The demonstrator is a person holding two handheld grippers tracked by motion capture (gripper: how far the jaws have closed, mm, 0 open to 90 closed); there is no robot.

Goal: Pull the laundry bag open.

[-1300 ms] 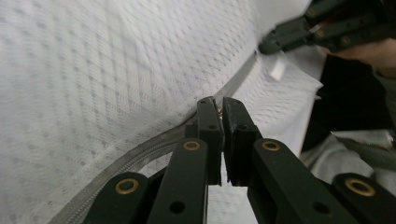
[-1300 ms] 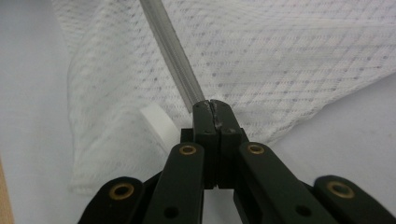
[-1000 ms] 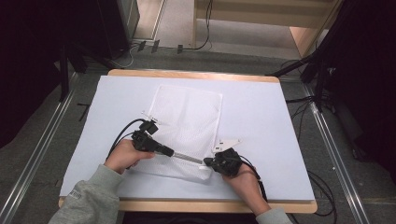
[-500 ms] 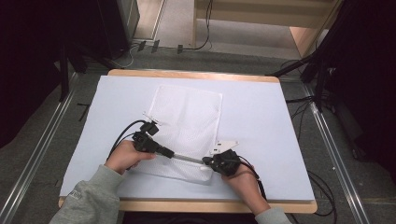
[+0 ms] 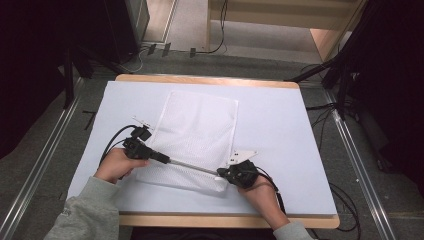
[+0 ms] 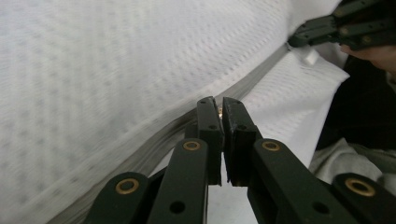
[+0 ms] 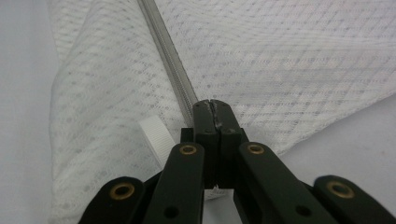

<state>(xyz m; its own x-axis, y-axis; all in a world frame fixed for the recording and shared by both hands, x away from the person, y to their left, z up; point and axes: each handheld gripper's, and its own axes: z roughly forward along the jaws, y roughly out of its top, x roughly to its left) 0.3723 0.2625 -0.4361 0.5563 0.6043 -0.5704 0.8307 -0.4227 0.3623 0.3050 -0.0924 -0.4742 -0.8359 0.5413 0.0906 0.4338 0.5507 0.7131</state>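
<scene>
**Two claws pinch the zipper of a white mesh bag on a worktop**

Seen from above, a white mesh bag (image 5: pixel 197 135) lies flat near the middle of a pale worktop (image 5: pixel 280 125), its long sides running away from the person. A grey zipper (image 5: pixel 192 166) crosses the bag's near end on a slant, from lower right up to the left.

The left claw (image 5: pixel 164 158), held in the person's left hand (image 5: pixel 116 165), meets the zipper at its left end, over the bag's left edge. In the left gripper view its two black jaws stand almost together, clamped on a small brass-coloured piece at the zipper line, most likely the zipper pull (image 6: pixel 220 111). The mesh beside them looks slightly blurred.

The right claw (image 5: pixel 223 174), held in the right hand (image 5: pixel 260 192), sits at the bag's near right corner. In the right gripper view (image 7: pixel 212 103) its jaws are pressed tight together on the end of the zipper (image 7: pixel 175 79), which runs straight away from the tips across the mesh. A short white ribbed tab (image 7: pixel 156 135) lies on the bag just beside the jaws.

Both grey sleeves enter from the bottom edge of the high view, and black cables trail from each gripper.
</scene>
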